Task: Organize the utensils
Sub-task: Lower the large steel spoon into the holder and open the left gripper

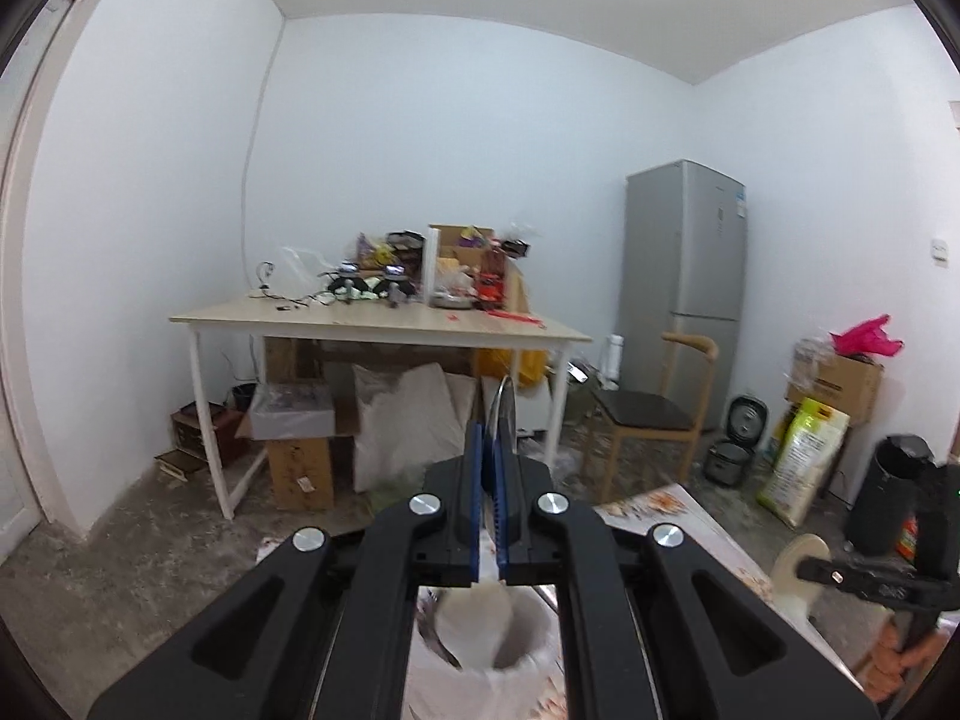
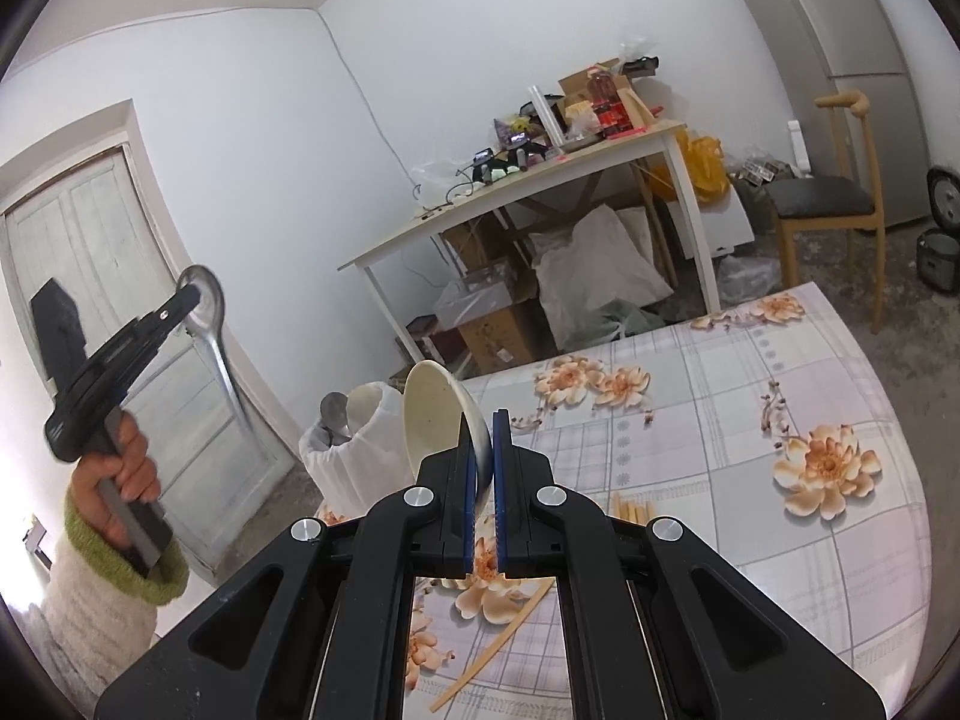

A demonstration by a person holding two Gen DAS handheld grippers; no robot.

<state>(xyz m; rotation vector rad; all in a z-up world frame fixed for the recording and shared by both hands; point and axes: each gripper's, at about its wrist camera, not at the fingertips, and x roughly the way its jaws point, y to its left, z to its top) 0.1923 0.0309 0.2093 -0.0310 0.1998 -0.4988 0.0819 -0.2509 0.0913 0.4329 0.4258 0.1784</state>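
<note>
**Two grippers, two utensils held above the flowered table**

Two hand-held grippers are each clamped on a utensil. The left gripper (image 2: 191,299), raised high at the left of the right wrist view, pinches a metal spoon (image 2: 210,324) by its bowl, bowl up, with the handle slanting down and to the right toward a white cylindrical holder (image 2: 354,450). In the left wrist view, the same spoon shows edge-on (image 1: 503,405) between the closed blue pads (image 1: 475,456), with the holder's open mouth (image 1: 486,630) directly below the gripper (image 1: 491,450).

The right gripper (image 2: 480,450) grips a cream ceramic spoon (image 2: 435,414) at its edge, the wide bowl standing above and to the left of the jaws, which are drawn in tight around it. The holder stands at the near left corner of the table (image 2: 750,420), which is covered by a flower-print cloth, and another metal spoon (image 2: 335,414) sits inside it, bowl up. Pale wooden chopsticks (image 2: 498,642) lie flat on the cloth beneath the right gripper, and more stick ends (image 2: 630,507) lie just to its right.

Far across the room stand a cluttered white-legged desk (image 1: 384,321), a grey fridge (image 1: 684,252) and a wooden chair (image 1: 648,414).
</note>
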